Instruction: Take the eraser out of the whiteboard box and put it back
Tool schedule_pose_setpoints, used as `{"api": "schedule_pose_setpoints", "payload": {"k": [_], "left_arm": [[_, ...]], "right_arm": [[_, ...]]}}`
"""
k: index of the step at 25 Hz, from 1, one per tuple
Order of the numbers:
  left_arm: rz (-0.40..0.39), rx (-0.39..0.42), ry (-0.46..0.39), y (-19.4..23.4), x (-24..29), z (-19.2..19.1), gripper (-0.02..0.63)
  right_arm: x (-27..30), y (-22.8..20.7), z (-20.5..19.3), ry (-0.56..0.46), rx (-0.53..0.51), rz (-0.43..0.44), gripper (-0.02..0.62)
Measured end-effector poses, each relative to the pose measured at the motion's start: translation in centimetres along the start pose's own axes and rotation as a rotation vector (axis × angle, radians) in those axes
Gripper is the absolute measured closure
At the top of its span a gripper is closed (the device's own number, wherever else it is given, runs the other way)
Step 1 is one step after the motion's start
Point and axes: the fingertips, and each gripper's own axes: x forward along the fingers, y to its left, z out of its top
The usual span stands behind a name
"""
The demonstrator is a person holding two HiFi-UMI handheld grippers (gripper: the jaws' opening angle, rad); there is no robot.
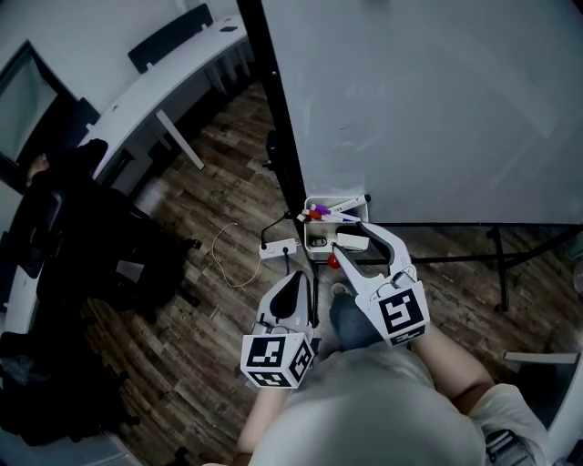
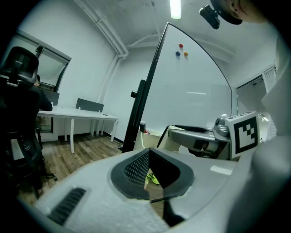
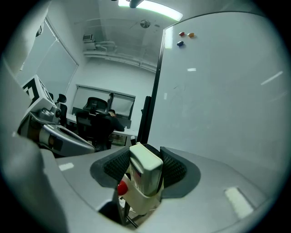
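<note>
You stand on a dark wood-plank floor (image 1: 214, 187). Long white desk (image 1: 150, 91) by the white wall at your left, black office chair (image 2: 20, 63) near it. Big whiteboard (image 1: 428, 109) ahead. Ceiling strip light (image 2: 175, 8) on.

Head view: the whiteboard (image 1: 428, 109) was cut off by the top and right edges. The markers (image 1: 335, 211) in the whiteboard box (image 1: 312, 238) were too small to tell apart. Right gripper view: the eraser (image 3: 145, 173) had its lower end hidden behind the right gripper (image 3: 144, 164).
</note>
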Motion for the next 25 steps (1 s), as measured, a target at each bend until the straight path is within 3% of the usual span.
{"api": "schedule_pose_setpoints", "payload": {"k": [25], "left_arm": [[-0.001,0.005,-0.026,-1.5,-3.2,-0.2,0.603]], "right_arm": [[-3.6,1.5,6.4,-0.165,-0.114,-0.01,0.38]]}}
